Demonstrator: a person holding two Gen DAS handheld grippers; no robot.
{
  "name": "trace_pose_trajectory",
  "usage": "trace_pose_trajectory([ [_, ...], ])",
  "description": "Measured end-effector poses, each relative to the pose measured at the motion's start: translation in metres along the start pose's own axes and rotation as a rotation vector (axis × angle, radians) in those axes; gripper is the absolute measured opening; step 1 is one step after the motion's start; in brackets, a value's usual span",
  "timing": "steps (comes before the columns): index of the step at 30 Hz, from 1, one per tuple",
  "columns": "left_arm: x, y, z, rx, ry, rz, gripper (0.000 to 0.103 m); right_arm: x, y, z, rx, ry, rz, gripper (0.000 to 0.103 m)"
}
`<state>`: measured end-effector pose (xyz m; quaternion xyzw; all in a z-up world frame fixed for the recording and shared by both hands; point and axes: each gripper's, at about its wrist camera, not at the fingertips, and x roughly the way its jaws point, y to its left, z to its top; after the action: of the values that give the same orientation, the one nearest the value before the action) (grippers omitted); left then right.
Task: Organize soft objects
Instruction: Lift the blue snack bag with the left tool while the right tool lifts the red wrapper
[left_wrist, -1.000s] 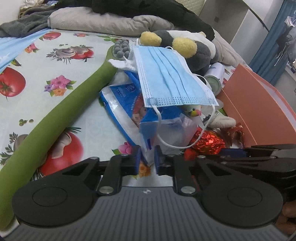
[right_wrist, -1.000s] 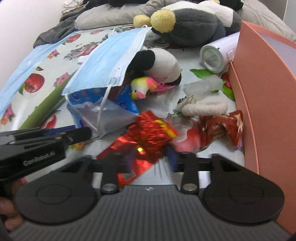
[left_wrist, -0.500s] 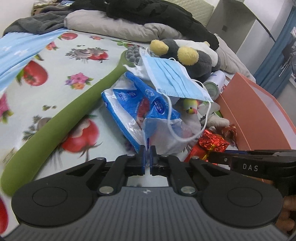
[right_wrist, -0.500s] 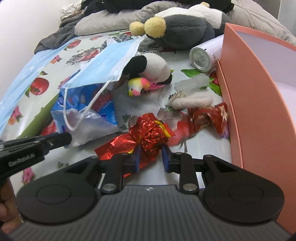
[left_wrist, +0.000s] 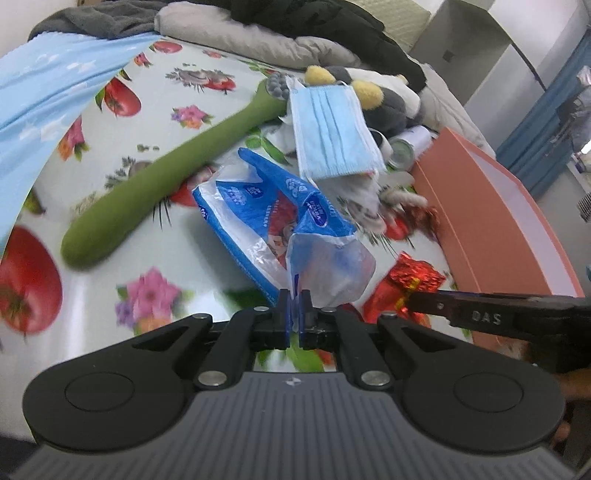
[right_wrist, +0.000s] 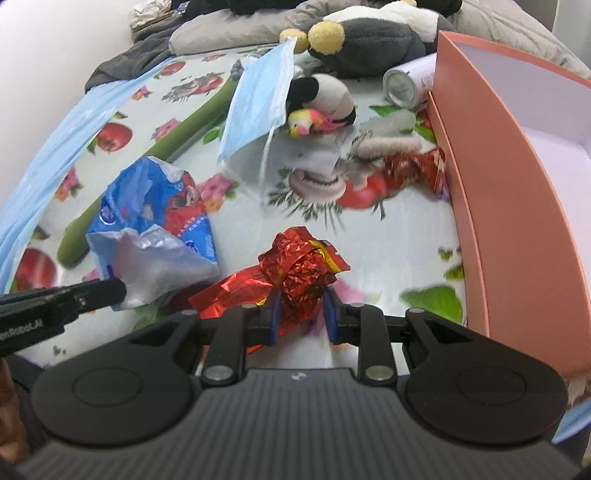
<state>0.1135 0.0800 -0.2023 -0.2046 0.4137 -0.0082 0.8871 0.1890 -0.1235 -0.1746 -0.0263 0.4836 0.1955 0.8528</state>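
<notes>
The left gripper (left_wrist: 294, 306) has its jaws pinched together on the clear edge of the blue plastic bag (left_wrist: 280, 221), which trails away toward twelve o'clock over the fruit-print sheet (left_wrist: 110, 184); the right gripper (right_wrist: 302, 314) has its jaws clamped on the red foil wrapper (right_wrist: 295, 273), whose crumpled knot bulges between the pads while a flat tail sticks out toward nine o'clock. To my eye both pieces are being carried off the pile, likely toward the orange box (right_wrist: 517, 206) at three o'clock of the right gripper. To do this well, each grip should stay firm, since thin film and foil slip easily, and the bag should clear the blue face mask (left_wrist: 332, 133) lying just beyond it at one o'clock, whose ear loop hangs loose and could snag. The two tools sit close side by side, so keeping them apart avoids tangling the loads. Counting outward: one blue bag, one foil wrapper in the jaws and a second red foil piece (right_wrist: 417, 166) near the box wall, one face mask, one long green plush stem (left_wrist: 166, 177) at eleven o'clock, one small black-and-white plush bird (right_wrist: 321, 99), one larger grey plush with yellow ears (right_wrist: 365, 33), one white can (right_wrist: 404, 85) lying on its side, and one orange box.
</notes>
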Motion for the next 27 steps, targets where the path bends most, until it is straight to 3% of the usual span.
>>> trace_pose_trajectory([
  [4, -0.017, 0.002, -0.013, -0.008, 0.011, -0.009, 0.005, -0.011, 0.005, -0.014, 0.008, 0.005, 0.003, 0.028],
  [12, -0.037, 0.019, -0.023, -0.123, 0.001, 0.058, 0.007, -0.018, -0.004, -0.027, 0.036, 0.019, -0.055, 0.03],
  [14, -0.043, 0.02, -0.021, -0.135, -0.005, 0.067, 0.014, -0.022, -0.009, -0.026, 0.057, 0.007, -0.059, 0.042],
  [16, -0.049, 0.02, -0.02, -0.163, -0.013, 0.052, 0.032, -0.026, -0.012, -0.026, 0.08, -0.002, -0.065, 0.056],
  [17, -0.051, 0.02, -0.019, -0.174, -0.018, 0.042, 0.04, -0.028, -0.014, -0.026, 0.095, -0.012, -0.067, 0.058],
  [21, -0.058, 0.017, -0.016, -0.211, -0.033, 0.009, 0.046, -0.034, -0.012, -0.026, 0.125, -0.022, -0.043, 0.06],
  [23, -0.058, 0.016, -0.013, -0.227, -0.039, -0.003, 0.047, -0.034, -0.011, -0.027, 0.15, -0.022, -0.03, 0.074],
  [27, -0.05, 0.009, -0.003, -0.219, -0.062, 0.004, 0.047, -0.028, -0.006, -0.027, 0.182, -0.033, -0.018, 0.074],
])
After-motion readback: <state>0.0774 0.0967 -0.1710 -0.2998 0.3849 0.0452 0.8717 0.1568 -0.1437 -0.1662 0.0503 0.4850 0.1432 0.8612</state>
